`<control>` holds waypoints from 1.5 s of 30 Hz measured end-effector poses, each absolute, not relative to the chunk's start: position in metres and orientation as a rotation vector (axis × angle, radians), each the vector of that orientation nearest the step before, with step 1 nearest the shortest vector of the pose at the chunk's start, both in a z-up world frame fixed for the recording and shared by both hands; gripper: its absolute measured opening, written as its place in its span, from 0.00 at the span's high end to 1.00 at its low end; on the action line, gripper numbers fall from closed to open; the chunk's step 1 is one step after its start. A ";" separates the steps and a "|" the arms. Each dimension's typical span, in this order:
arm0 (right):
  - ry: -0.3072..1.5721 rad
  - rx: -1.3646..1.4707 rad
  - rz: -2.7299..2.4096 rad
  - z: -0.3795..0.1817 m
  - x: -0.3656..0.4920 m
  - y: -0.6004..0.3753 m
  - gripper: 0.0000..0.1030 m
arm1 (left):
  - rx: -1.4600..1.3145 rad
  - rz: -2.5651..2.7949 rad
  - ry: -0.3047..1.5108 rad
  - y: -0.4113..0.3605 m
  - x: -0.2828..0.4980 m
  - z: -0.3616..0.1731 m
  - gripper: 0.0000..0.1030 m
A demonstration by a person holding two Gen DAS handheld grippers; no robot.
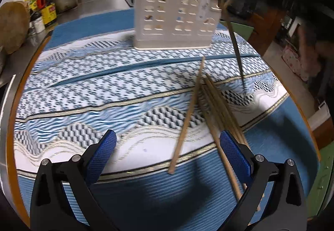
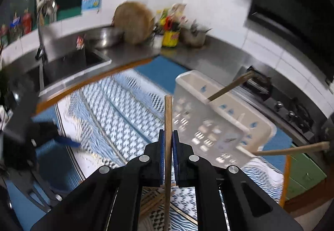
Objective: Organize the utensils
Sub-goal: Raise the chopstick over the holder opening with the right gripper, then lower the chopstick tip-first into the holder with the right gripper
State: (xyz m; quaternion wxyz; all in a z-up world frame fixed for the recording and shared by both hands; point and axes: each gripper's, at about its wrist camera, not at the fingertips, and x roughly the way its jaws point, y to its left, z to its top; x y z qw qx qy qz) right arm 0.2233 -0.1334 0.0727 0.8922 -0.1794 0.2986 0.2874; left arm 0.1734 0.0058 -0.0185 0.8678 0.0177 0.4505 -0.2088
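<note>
Chopstick sorting: one stick lifted, holder ahead.

Left wrist view: left gripper (image 1: 168,148) spread wide, nothing pinched; loose chopsticks (image 1: 217,109) lie on the patterned cloth (image 1: 94,93) just ahead, by its right finger. White holder (image 1: 175,20) stands beyond; the dark stick right of it is blurred.
Right wrist view: right gripper (image 2: 168,148) pressed together on one upright chopstick (image 2: 167,120); the holder sits ahead-right, one stick already leaning in it. Step judged: carrying. Next calls for tipping the stick over the holder's opening. Compartments unreadable through blur; the stick's lower end is cut off.
</note>
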 end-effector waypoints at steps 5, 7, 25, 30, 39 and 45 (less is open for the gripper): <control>0.516 -0.295 0.533 0.119 0.215 -0.164 0.93 | 0.057 -0.446 0.950 -0.005 0.170 -0.020 0.05; 0.475 -0.262 0.501 0.136 0.216 -0.177 0.93 | 0.072 -0.440 0.952 -0.007 0.171 -0.021 0.05; 0.241 -0.045 0.259 0.202 0.285 -0.224 0.93 | 0.028 -0.438 0.991 -0.005 0.185 -0.035 0.18; 0.284 -0.052 0.236 0.179 0.300 -0.219 0.93 | 0.012 -0.450 0.998 0.000 0.185 -0.036 0.25; 0.366 -0.080 0.237 0.144 0.300 -0.216 0.93 | 0.029 -0.533 1.010 -0.014 0.181 -0.043 0.54; 0.373 -0.084 0.237 0.140 0.291 -0.221 0.93 | 0.077 -0.539 1.010 -0.021 0.183 -0.048 0.73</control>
